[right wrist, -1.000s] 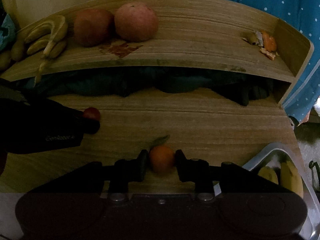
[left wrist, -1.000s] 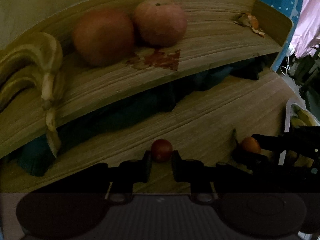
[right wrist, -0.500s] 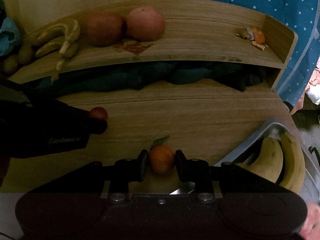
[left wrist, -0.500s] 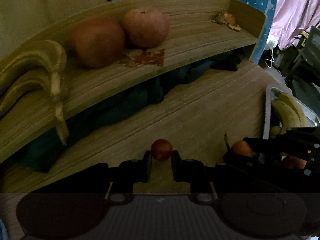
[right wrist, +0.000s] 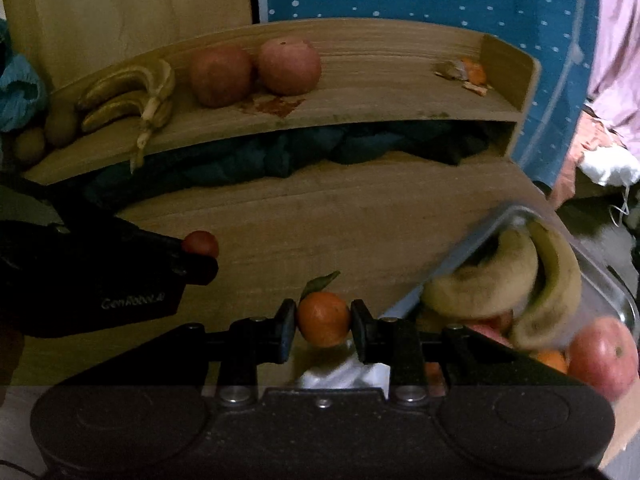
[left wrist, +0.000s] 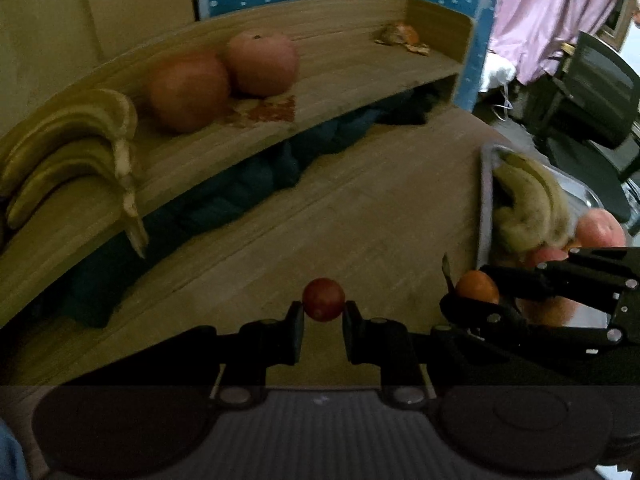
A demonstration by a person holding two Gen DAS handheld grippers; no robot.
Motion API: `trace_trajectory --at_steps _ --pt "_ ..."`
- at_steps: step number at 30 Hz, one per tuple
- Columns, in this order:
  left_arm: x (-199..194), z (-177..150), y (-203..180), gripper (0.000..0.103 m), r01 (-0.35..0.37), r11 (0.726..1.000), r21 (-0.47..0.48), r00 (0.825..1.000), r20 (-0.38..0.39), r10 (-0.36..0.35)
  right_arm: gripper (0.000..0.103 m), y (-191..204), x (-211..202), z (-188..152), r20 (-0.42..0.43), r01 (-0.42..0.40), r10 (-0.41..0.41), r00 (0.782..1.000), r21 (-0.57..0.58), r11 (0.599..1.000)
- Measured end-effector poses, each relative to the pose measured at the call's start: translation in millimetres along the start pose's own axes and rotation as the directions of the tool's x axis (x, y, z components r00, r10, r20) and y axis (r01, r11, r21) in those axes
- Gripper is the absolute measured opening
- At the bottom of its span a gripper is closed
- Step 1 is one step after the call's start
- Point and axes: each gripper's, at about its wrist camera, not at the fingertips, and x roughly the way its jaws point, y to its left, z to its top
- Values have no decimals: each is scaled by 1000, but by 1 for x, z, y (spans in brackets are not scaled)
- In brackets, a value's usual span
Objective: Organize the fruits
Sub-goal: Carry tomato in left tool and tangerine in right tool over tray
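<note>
My left gripper [left wrist: 323,311] is shut on a small red fruit [left wrist: 323,299], held above the wooden desk. In the right wrist view that same small red fruit [right wrist: 201,243] shows at the left. My right gripper [right wrist: 324,327] is shut on a small leafy orange [right wrist: 323,318], close to the left rim of a metal tray [right wrist: 444,258]. The tray holds bananas [right wrist: 516,280], a red apple [right wrist: 602,354] and other fruit. From the left wrist view the orange [left wrist: 477,287] and tray [left wrist: 483,208] lie at the right.
A raised wooden shelf [right wrist: 360,108] at the back carries two large apples [right wrist: 256,70], a banana bunch [right wrist: 132,94], two brown fruits [right wrist: 60,126] and orange peel [right wrist: 464,74]. Dark cloth [right wrist: 304,152] fills the gap under it. A black chair [left wrist: 588,92] stands far right.
Both grippers have swung right with their fruit still gripped. The tray with bananas and apple has come much further into both views.
</note>
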Motion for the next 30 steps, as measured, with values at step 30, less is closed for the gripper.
trace_trajectory --at_steps 30 --pt "-33 -6 -124 23 212 955 210 974 39 -224 31 -86 -93 -77 1 238 -244 970 212 948"
